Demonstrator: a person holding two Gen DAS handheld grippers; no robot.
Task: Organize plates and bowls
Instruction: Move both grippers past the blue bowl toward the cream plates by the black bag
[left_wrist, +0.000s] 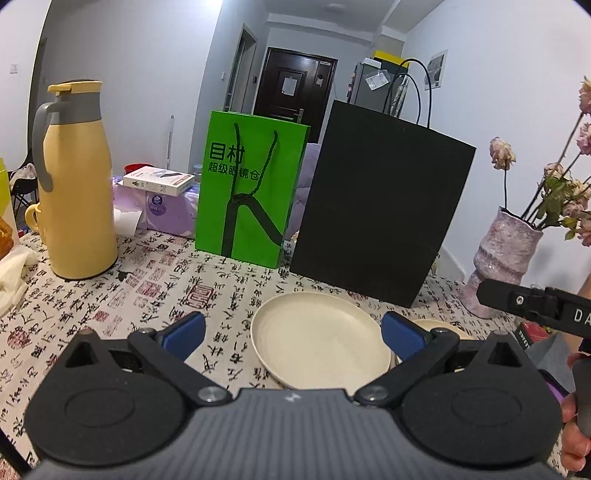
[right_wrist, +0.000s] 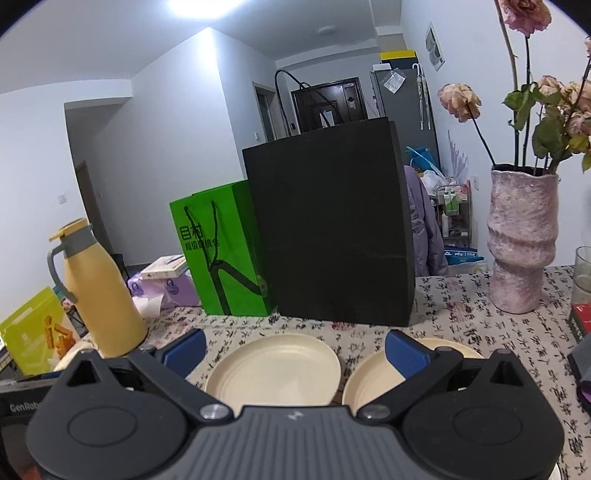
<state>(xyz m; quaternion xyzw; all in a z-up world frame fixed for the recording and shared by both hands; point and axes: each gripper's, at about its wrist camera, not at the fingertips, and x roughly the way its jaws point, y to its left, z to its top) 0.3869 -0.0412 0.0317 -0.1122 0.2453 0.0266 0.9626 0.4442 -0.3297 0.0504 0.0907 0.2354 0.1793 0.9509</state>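
Two cream plates lie on the calligraphy-print tablecloth. In the left wrist view one cream plate (left_wrist: 317, 338) sits between my left gripper's (left_wrist: 293, 332) blue fingertips, which stand open and hold nothing. A second cream dish (left_wrist: 441, 326) peeks out behind the right fingertip. In the right wrist view the left plate (right_wrist: 273, 369) lies ahead of my right gripper (right_wrist: 295, 352), also open and holding nothing. The right plate (right_wrist: 373, 376) is partly covered by its right fingertip (right_wrist: 404, 354). Both grippers hover above the table.
A black paper bag (right_wrist: 332, 229) and a green paper bag (right_wrist: 221, 254) stand behind the plates. A yellow thermos jug (left_wrist: 75, 184) stands at the left, a pink vase (right_wrist: 521, 240) with dried roses at the right. The other gripper's black body (left_wrist: 535, 306) and a hand (left_wrist: 576, 424) show at right.
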